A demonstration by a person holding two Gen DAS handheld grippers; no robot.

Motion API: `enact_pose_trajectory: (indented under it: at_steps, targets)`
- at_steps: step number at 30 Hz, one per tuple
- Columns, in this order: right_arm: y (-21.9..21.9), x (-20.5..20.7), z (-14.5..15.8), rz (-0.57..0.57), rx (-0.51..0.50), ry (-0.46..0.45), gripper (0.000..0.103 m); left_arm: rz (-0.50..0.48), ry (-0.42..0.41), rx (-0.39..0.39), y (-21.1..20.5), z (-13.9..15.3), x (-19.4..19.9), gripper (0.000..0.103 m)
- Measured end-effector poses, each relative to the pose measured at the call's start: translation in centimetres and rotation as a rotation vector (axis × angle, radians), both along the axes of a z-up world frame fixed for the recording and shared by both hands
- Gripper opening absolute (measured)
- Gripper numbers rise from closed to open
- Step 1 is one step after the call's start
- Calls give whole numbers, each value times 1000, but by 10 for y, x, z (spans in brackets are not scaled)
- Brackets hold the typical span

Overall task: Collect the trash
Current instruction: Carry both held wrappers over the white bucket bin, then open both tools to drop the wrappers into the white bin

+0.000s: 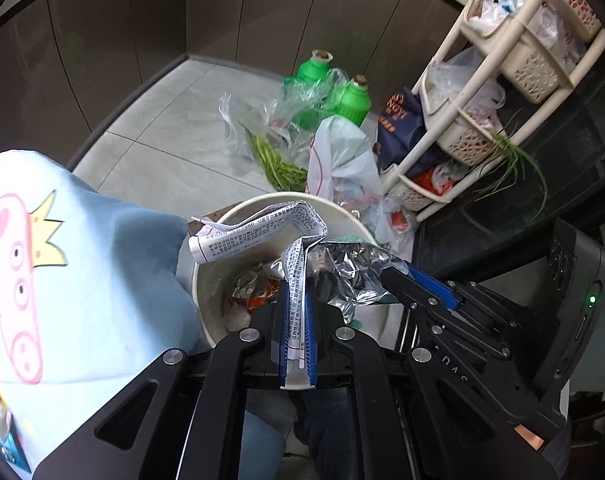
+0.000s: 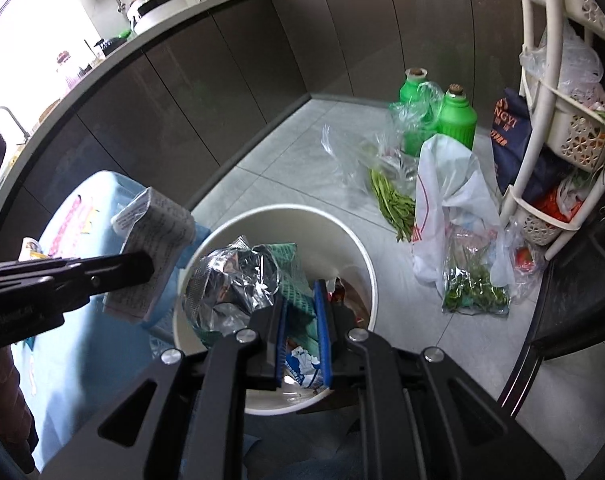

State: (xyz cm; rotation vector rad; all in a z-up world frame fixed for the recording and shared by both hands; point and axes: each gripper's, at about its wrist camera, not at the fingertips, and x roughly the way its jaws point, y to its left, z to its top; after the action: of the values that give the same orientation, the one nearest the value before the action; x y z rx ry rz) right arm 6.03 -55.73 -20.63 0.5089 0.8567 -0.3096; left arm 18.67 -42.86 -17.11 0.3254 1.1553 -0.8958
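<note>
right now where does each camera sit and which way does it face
Left wrist: on the left tool, looking down over the white bin; it is shut on a printed paper leaflet, right tool alongside.
Right wrist: on the right tool, above the bin, gripping a foil wrapper; left tool at left.
Shared: bin, green bottles, floor.

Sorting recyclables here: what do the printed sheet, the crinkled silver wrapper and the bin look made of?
Printed sheet: thin matte paper, creased, dense black print. Silver wrapper: shiny metallised film or foil, sharp mirror-like crinkles; which one is unclear. Bin: smooth cream wall, probably plastic.
</note>
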Motion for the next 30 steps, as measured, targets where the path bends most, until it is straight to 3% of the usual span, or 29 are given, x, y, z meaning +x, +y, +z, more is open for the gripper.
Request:
enact_pose_trajectory:
  at_steps: [5,7,9,13,14,15,30]
  targets:
    - [2,9,-14,30,-13,5,19,-1,-3,20,-7,-12,4,9]
    - [4,10,-15,45,-35,-17,29,4,-12,10,-8,-10,5,22]
    - [6,7,-13,57,-59,-49,54,26,-52,-17,-6,-1,7,57]
    - [11,3,-6,85,-91,-89,78,58,-106,-70,4,18,8,77]
    - [11,3,-4,86,-98,-97,94,75,-118,-78,6,21,9,90]
    - [13,1,-1,84,-115,-109,99,93,-133,-84,8,24,9,94]
    - [42,-13,55,106,-173,-155,99,244,-176,-126,63,77,-4,94]
